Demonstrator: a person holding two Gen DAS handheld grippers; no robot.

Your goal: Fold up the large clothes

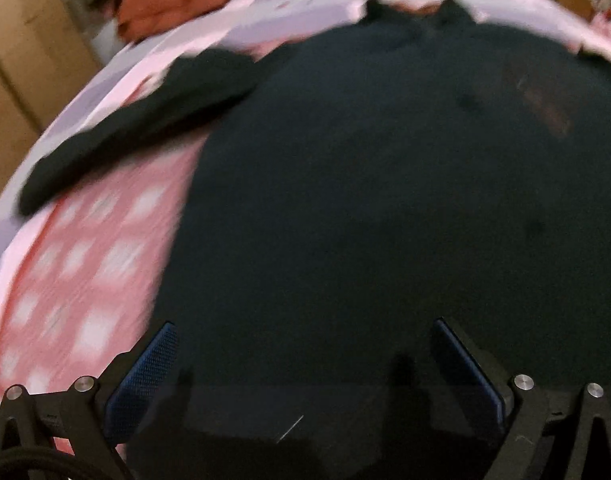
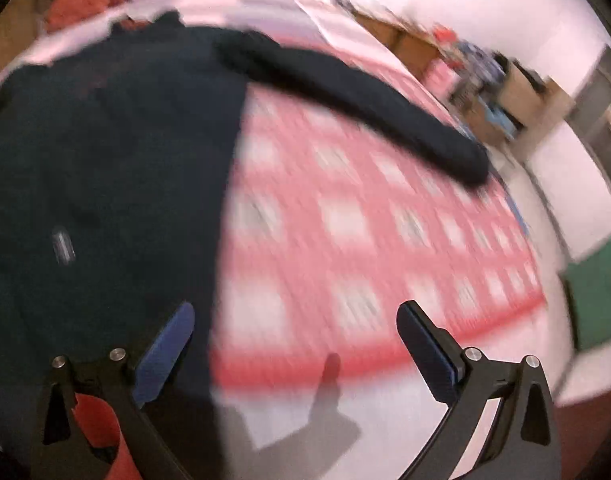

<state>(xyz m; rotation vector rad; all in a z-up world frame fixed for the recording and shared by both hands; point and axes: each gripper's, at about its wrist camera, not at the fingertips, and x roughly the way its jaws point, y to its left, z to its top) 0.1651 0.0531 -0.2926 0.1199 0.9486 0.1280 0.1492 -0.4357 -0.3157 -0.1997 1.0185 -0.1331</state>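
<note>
Dark top on a pink checked bed

The big sweater [image 1: 365, 184] is very dark, almost black. The bed cover [image 2: 345, 220] has pink and white squares. A rust-red cloth [image 1: 173, 0] lies far back. The pads [image 2: 165, 352] are blue on black arms.

Both views are smeared by motion blur. The dark garment [image 1: 365, 200] shows no seams or buttons, and its near hem runs off the bottom edge of the left wrist view. A small pale label [image 2: 63, 246] on it is unreadable. The bed cover's [image 2: 345, 220] pink checks blur into streaks. Far-right shelf clutter [image 2: 477, 68] is too smeared to identify, as is the rust-coloured heap [image 1: 173, 0] at far left.
</note>
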